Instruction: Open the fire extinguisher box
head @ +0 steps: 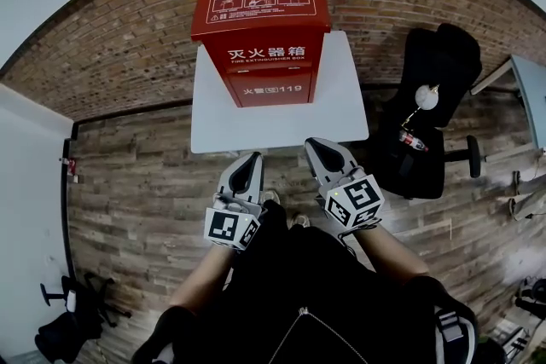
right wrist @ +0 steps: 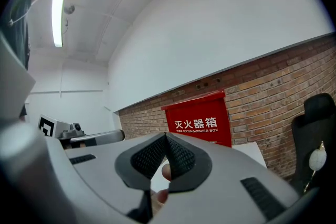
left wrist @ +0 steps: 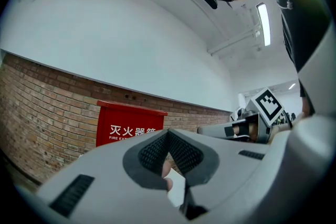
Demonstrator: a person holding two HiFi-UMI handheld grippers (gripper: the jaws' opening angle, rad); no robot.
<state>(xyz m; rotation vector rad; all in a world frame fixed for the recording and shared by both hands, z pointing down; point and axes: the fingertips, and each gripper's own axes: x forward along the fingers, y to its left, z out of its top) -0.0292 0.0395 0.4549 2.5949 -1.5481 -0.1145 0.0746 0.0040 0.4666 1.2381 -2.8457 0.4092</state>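
Black chair at right of the worktop bearing the red box, probably shut. Left tool and right tool point there, closed, empty.

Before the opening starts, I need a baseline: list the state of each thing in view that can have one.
red metal fire extinguisher box: closed, upright on the white square table.
left gripper: shut, empty, short of the box.
right gripper: shut, empty, short of the box.
long ceiling light strip: lit.
black office chair: unoccupied.
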